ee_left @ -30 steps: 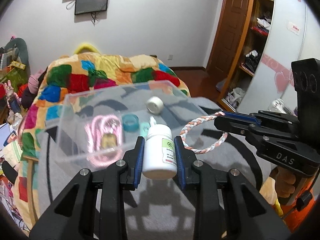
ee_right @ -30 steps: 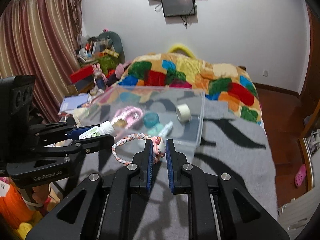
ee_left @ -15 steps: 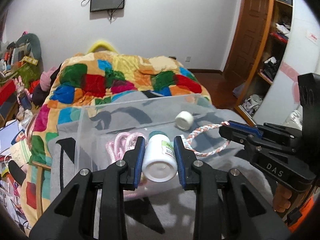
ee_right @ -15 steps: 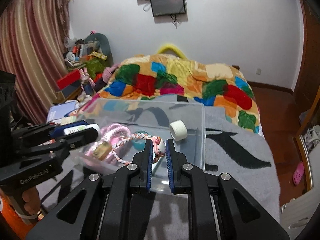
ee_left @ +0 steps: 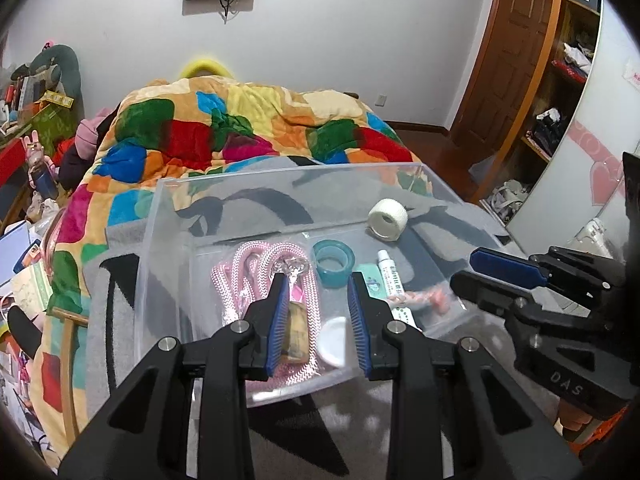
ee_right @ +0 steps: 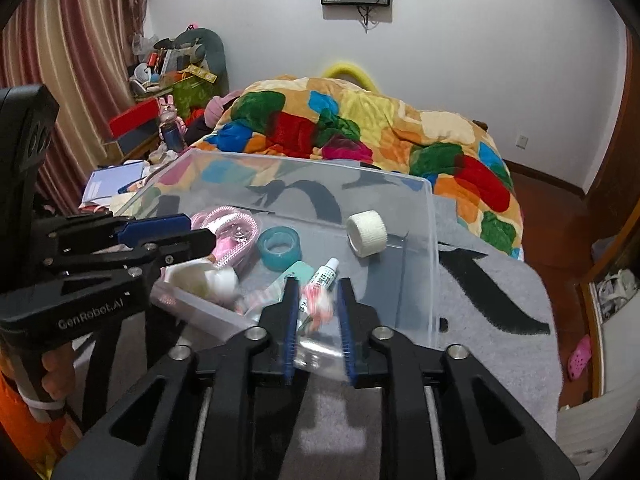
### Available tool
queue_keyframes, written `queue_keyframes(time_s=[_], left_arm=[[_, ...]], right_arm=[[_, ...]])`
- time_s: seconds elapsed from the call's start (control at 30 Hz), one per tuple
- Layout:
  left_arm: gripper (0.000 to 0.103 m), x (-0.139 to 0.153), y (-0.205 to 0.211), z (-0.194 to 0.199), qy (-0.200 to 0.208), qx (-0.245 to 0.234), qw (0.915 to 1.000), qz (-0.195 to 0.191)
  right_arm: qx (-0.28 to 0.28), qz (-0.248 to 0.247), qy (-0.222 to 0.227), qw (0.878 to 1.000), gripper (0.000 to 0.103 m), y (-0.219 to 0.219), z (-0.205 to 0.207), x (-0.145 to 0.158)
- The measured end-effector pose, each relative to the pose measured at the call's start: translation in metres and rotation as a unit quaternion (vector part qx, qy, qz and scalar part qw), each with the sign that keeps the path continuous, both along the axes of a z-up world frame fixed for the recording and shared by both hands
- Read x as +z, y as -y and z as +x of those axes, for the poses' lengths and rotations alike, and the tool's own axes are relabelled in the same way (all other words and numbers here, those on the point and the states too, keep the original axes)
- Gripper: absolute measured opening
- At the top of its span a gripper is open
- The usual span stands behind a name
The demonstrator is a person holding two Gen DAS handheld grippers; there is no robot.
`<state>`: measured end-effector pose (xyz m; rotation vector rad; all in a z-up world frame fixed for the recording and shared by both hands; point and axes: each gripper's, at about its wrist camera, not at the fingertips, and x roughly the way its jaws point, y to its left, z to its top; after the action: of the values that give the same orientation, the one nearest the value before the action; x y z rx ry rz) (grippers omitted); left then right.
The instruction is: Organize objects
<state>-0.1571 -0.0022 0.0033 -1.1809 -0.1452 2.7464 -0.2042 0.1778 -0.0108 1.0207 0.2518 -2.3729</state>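
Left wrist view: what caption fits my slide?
Open left gripper above a clear bin holding pink rope and tape rolls.

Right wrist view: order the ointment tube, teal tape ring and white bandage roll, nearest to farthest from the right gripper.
1. Ointment tube, just beyond the right gripper.
2. Teal tape ring, further back, left.
3. White bandage roll, farthest, right.

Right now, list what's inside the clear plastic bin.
Inside the clear bin: pink rope, teal tape ring, white tape roll, ointment tube, white bottle, braided cord. Gripper fingers partly hide the bottle.
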Motion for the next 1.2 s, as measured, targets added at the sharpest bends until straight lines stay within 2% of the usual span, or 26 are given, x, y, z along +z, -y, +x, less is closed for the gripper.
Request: queue_keyframes(time_s=[0.07, 0.2, 0.37, 0.53, 0.67, 0.73, 0.87, 1.2], left_arm=[[0.029, 0.005, 0.001, 0.004, -0.006, 0.0, 1.0, -0.001], [0.03, 0.015, 0.003, 0.018, -0.024, 0.004, 0.9997, -0.002], [0.046, 0.026, 0.004, 0.042, -0.059, 0.01, 0.9982, -0.007], [0.07, 0.031, 0.002, 0.066, -0.093, 0.018, 0.9953, -0.017], [0.083, 0.032, 0.001, 0.077, -0.113, 0.024, 0.993, -0.021], [0.09, 0.032, 0.002, 0.082, -0.121, 0.028, 0.9921, -0.018], [0.094, 0.028, 0.003, 0.089, -0.121, 0.028, 0.9922, -0.012], [0.095, 0.014, 0.0, 0.095, -0.106, 0.031, 0.9937, -0.015]], right_arm=[[0.006, -0.003, -0.001, 1.0, 0.031, -0.001, 0.003, 0.004], [0.013, -0.009, -0.012, 1.0, 0.031, -0.005, 0.013, 0.011], [0.01, -0.02, -0.03, 0.999, 0.032, -0.01, 0.025, 0.021], [0.01, -0.048, -0.051, 0.998, 0.053, -0.019, 0.041, 0.032], [0.005, -0.06, -0.07, 0.996, 0.068, -0.024, 0.055, 0.035], [0.003, -0.061, -0.081, 0.995, 0.079, -0.025, 0.063, 0.035], [-0.004, -0.06, -0.094, 0.994, 0.083, -0.025, 0.072, 0.032], [-0.007, -0.062, -0.074, 0.995, 0.083, -0.026, 0.077, 0.01]])
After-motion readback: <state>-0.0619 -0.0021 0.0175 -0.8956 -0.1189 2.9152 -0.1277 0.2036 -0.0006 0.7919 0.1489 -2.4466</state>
